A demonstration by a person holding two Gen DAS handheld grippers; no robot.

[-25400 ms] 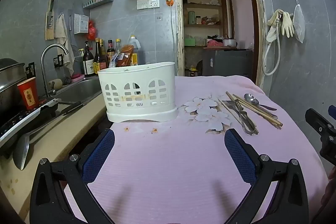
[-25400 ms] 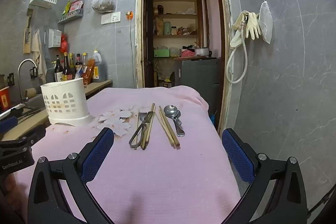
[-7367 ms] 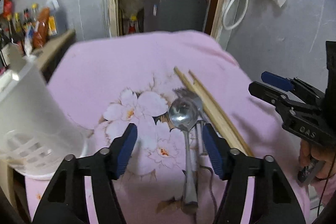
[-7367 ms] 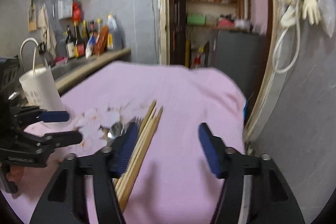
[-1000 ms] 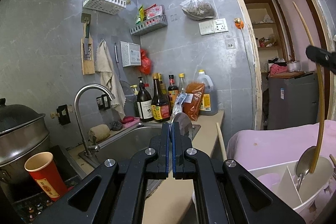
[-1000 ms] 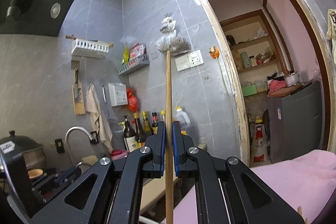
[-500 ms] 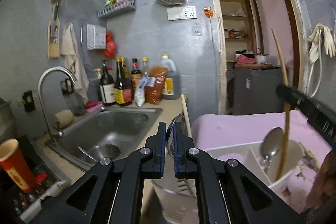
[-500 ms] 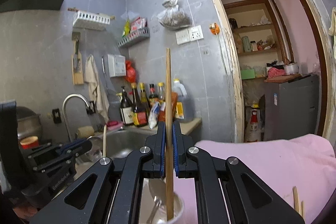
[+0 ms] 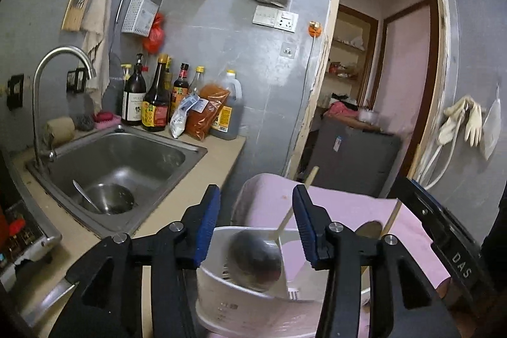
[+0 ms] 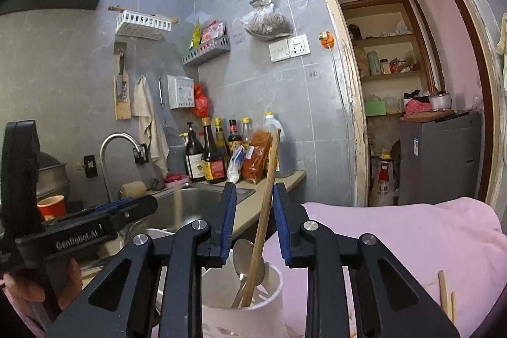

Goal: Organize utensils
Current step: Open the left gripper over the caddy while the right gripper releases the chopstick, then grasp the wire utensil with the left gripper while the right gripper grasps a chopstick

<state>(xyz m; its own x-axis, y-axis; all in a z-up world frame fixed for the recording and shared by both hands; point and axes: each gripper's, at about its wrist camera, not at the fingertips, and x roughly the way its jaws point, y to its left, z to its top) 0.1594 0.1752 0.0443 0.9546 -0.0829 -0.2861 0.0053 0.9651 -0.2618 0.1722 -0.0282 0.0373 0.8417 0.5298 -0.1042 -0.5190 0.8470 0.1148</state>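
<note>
The white plastic utensil holder [image 9: 240, 303] stands on the pink cloth just below my left gripper [image 9: 255, 222], which is open and empty. A metal spoon [image 9: 255, 262] lies in its near compartment, and a chopstick [image 9: 293, 209] leans in it. In the right wrist view my right gripper [image 10: 253, 219] is open above the holder [image 10: 269, 311]. A wooden chopstick [image 10: 266, 211] leans loose between its fingers, its lower end in the holder beside a spoon [image 10: 244, 255]. Two more chopsticks [image 10: 445, 296] lie on the cloth at the right.
A steel sink [image 9: 120, 160] with a bowl and ladle sits left of the holder, with a tap [image 9: 50, 84] and bottles [image 9: 155, 97] behind it. The pink-covered table [image 10: 396, 243] extends right. A doorway and grey cabinet [image 10: 440, 154] lie behind.
Both grippers have opened. The left one let its spoon drop into the holder; the right one released the chopstick, which now leans in the holder. Both views have tilted downward.
</note>
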